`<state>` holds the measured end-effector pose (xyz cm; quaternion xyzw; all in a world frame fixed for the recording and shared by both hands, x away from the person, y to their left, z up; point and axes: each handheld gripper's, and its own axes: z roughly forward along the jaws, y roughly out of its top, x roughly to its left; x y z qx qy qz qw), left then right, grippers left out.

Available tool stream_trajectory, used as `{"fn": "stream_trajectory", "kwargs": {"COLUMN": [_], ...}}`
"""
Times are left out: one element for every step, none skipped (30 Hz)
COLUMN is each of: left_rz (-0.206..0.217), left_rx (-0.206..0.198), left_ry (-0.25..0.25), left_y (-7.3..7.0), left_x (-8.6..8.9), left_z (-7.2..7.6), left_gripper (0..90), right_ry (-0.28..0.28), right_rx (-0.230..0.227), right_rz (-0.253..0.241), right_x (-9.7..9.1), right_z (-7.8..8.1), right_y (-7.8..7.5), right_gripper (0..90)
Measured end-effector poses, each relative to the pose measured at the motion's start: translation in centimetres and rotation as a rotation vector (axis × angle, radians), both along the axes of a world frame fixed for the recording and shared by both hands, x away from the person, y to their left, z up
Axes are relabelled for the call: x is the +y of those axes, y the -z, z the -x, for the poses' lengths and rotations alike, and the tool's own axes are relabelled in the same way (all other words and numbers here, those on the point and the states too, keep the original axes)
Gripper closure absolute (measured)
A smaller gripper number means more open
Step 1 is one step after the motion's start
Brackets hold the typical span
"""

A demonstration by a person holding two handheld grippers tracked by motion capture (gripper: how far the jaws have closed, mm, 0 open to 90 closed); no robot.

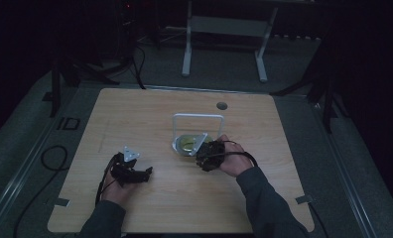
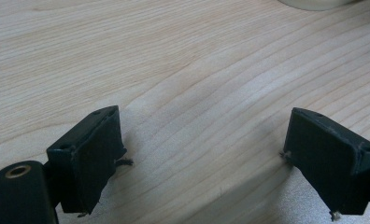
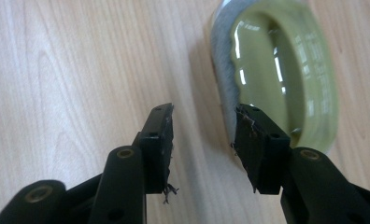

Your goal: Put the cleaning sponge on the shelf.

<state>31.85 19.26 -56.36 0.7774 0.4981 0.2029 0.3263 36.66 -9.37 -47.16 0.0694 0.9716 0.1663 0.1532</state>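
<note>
A shallow round bowl (image 1: 187, 143) with a pale grey outside and a glossy olive-green inside sat upright near the middle of the wooden table (image 1: 135, 114), under a white wire frame (image 1: 198, 117) arching over it.

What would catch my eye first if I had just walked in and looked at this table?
Probably the shallow green bowl near the middle of the wooden table, in front of a white wire stand. The right gripper hangs open at the bowl's rim, one jaw beside its grey outer wall. The left gripper is spread wide over bare wood nearer the person.
</note>
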Motion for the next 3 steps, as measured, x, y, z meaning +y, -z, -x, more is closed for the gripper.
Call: {"fn": "stream_trajectory", "kwargs": {"left_rz": [0.000, 0.000, 0.000], "left_rx": [0.000, 0.000, 0.000], "left_ry": [0.000, 0.000, 0.000], "left_y": [0.00, 0.00, 0.00], "left_x": [0.00, 0.00, 0.00], "left_z": [0.00, 0.00, 0.00], "left_gripper": [11.7, 11.7, 11.7], "right_ry": [0.005, 0.010, 0.012], "right_rx": [0.005, 0.005, 0.007], "right_rz": [-0.001, -0.004, -0.008], "right_x": [-0.15, -0.34, -0.56], "right_z": [0.13, 0.27, 0.39], "right_y": [0.07, 0.12, 0.15], "right_gripper": [56.3, 56.1, 55.0]}}
